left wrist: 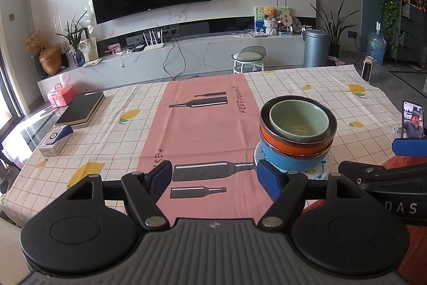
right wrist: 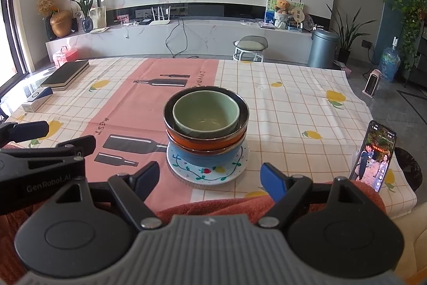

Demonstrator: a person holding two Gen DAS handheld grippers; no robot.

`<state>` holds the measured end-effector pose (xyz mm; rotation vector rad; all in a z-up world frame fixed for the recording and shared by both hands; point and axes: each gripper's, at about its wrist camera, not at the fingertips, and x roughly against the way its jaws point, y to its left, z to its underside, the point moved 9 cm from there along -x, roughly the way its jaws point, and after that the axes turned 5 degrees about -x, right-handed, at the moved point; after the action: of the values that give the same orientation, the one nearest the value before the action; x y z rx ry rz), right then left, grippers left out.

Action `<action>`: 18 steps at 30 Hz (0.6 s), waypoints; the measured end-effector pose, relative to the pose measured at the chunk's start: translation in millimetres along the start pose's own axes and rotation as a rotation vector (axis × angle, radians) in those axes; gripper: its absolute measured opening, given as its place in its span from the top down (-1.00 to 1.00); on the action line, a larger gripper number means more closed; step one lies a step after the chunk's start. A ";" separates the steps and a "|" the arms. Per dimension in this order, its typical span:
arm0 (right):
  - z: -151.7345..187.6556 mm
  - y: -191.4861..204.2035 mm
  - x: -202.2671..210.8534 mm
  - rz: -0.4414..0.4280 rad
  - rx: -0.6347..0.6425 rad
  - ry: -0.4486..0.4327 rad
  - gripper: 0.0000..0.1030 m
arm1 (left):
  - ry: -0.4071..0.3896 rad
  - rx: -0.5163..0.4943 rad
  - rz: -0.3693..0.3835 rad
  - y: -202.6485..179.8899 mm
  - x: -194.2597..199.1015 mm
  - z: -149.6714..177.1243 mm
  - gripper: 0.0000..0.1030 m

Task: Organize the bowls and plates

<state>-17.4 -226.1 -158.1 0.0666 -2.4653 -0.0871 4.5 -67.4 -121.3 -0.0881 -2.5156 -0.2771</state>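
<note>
Two grippers, wide open, empty, hovering at near edge: left gripper (left wrist: 214, 178), right gripper (right wrist: 210, 178). Checked tablecloth (right wrist: 293, 98) with pink runner (right wrist: 125, 108) beneath. Single stack at centre of right view: floral plate (right wrist: 205, 174) at base, blue bowl (right wrist: 205, 155), orange bowl (right wrist: 205, 142), green bowl (right wrist: 205, 112) nested on top. Judged complete; if moving stack, grip plate rim, keep level, avoid phone (right wrist: 373, 154) at right.

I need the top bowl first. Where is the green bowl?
The green bowl sits nested atop the orange bowl, in the stack on the painted plate, at the middle of the right wrist view.
</note>
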 end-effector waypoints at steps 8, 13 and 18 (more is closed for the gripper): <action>-1.6 0.7 1.2 -0.007 0.009 -0.004 -0.58 | 0.000 0.005 0.001 0.6 0.4 -0.5 -0.65; -1.7 0.5 -0.1 -0.011 0.009 -0.001 -0.59 | -0.002 0.007 0.000 1.3 1.5 -1.8 -0.65; -1.1 2.4 -1.1 -0.014 0.013 0.004 -0.59 | 0.003 0.017 0.000 2.4 1.7 -1.7 -0.66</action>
<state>-15.9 -223.7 -157.6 0.0892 -2.4619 -0.0774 4.3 -65.4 -118.5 -0.0817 -2.5148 -0.2559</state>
